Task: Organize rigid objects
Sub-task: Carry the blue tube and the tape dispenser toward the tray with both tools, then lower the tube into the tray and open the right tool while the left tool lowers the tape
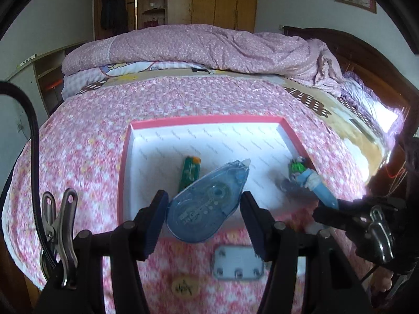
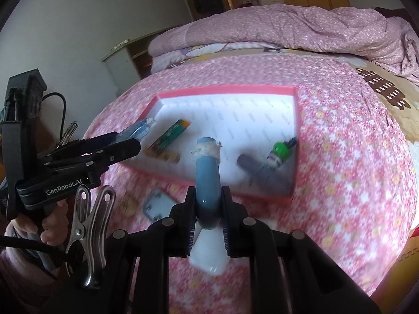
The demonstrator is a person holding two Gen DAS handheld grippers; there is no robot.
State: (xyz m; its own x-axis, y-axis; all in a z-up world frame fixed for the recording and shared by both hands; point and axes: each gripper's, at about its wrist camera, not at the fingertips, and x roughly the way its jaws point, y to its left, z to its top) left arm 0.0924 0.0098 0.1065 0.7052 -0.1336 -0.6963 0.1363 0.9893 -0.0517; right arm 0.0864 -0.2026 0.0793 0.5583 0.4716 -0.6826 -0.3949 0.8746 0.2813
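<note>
Over the bed (image 2: 340,136), gripped blue tube (image 2: 208,180) points toward the tray (image 2: 227,90).

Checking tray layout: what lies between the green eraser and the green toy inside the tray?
Only bare white tray floor lies between the green eraser and green toy, best seen in the right wrist view.

Soft daylight, brightest with glare at the right; the pink floral bedspread (image 1: 86,141) is motion-blurred, and fisheye bending darkens every corner.
</note>
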